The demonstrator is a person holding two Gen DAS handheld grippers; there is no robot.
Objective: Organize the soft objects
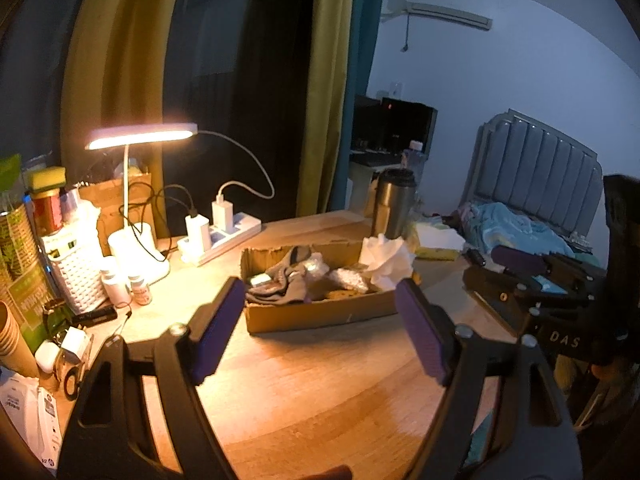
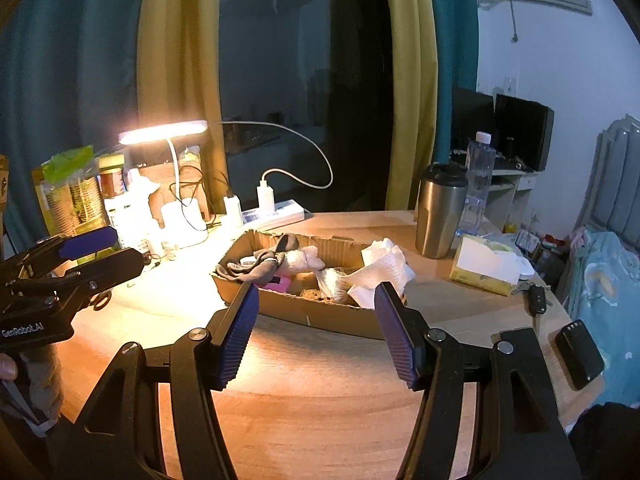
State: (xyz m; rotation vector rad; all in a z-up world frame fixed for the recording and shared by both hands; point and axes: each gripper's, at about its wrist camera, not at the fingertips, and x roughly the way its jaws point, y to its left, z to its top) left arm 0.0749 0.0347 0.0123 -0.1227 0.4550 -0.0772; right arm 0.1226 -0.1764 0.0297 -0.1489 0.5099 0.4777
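A shallow cardboard box (image 1: 320, 316) (image 2: 320, 322) lies in the middle of the wooden desk. Inside it are a grey sock (image 1: 280, 282) (image 2: 260, 266), crumpled white tissue (image 1: 386, 260) (image 2: 382, 268), a clear plastic wad (image 1: 348, 278), a pink item (image 2: 280, 283) and a brown sponge-like piece (image 2: 312, 293). My left gripper (image 1: 319, 286) hovers in front of the box, open, with nothing between its purple pads. My right gripper (image 2: 317, 291) also stands open and empty, just short of the box's front wall. Each gripper shows at the edge of the other's view: left gripper (image 2: 86, 246), right gripper (image 1: 520, 268).
A lit desk lamp (image 1: 140, 136), power strip (image 1: 224, 236) with chargers, white basket (image 1: 80, 272) and small bottles crowd the left. A steel tumbler (image 2: 438, 212), water bottle (image 2: 478, 176), tissue box (image 2: 484, 264), key fob (image 2: 536, 298) and black power bank (image 2: 580, 354) stand right. A bed (image 1: 516, 228) lies beyond.
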